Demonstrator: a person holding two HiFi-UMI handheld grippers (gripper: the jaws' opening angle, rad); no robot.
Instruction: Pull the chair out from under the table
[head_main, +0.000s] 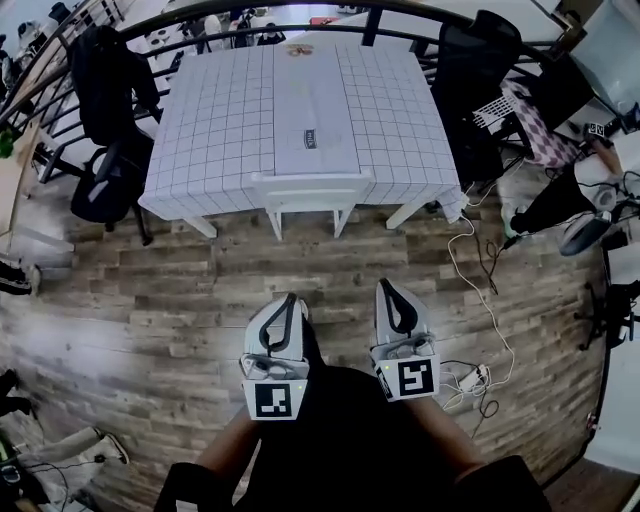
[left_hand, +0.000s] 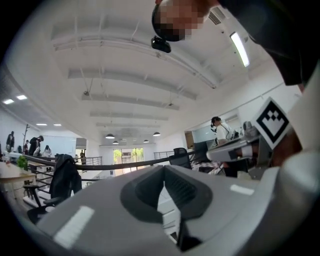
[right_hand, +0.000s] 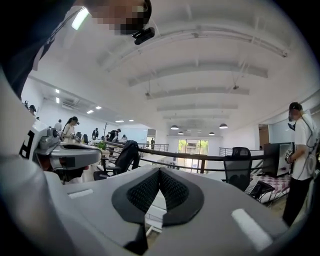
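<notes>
A white chair (head_main: 309, 192) is tucked under a table with a white checked cloth (head_main: 220, 120); only its backrest and two legs show at the table's near edge. My left gripper (head_main: 291, 299) and right gripper (head_main: 385, 287) are held side by side over the wooden floor, well short of the chair, both pointing toward it. Both are shut with nothing between the jaws. In the left gripper view the jaws (left_hand: 163, 175) meet at the tips; in the right gripper view the jaws (right_hand: 159, 173) do too, and a piece of the white chair shows through the gap.
Black office chairs stand at the table's left (head_main: 110, 130) and right (head_main: 478, 90). A black railing (head_main: 250, 18) curves behind the table. White cables and a power strip (head_main: 470, 378) lie on the floor at right. A person (right_hand: 300, 165) stands at far right.
</notes>
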